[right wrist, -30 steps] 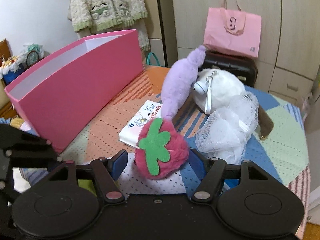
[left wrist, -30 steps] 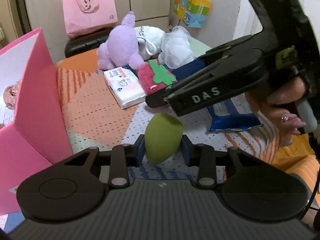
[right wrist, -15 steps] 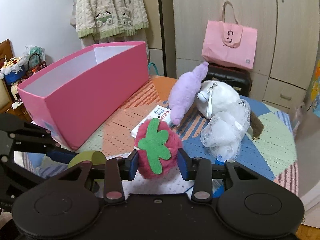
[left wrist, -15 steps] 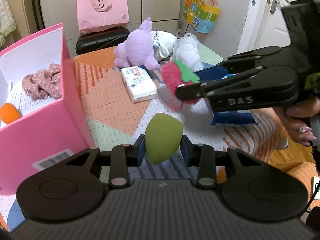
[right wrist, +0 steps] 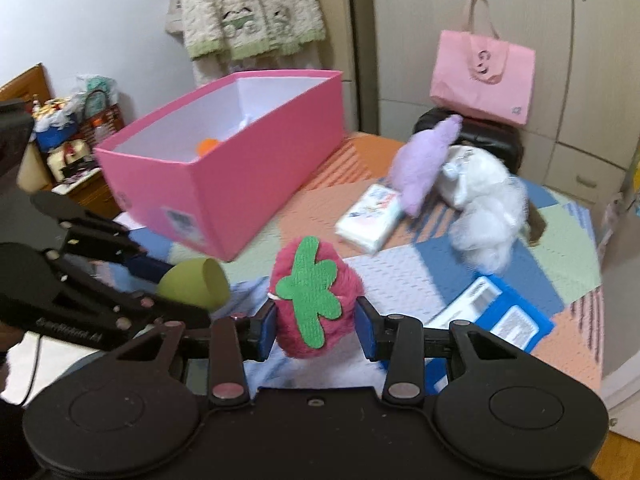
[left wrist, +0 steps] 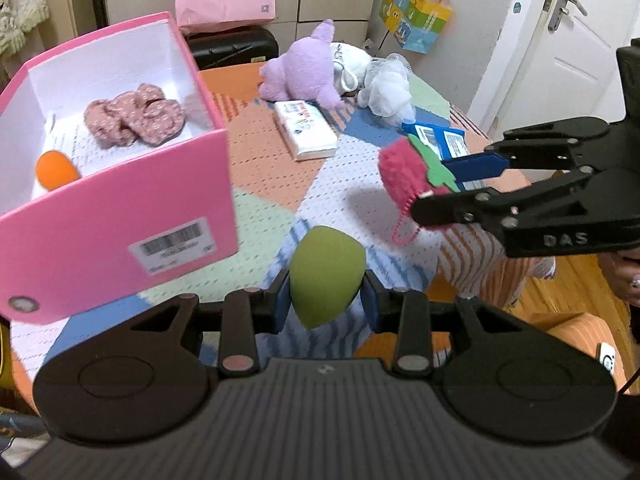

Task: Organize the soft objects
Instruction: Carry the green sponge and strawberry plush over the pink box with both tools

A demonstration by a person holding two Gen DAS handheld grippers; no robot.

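Two jaws pairs, green sponge [left wrist: 326,276], plush strawberry [right wrist: 314,304] clamped between

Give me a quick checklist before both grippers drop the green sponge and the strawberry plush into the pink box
1. Left gripper shut on green sponge: ok.
2. Right gripper shut on strawberry plush: ok.
3. Pink box open on top: ok.
4. Free floor inside, beside the floral cloth and orange sponge: ok.
5. Either item above the box opening: not ok, both hang over the mat.
6. Grippers apart from each other: ok.
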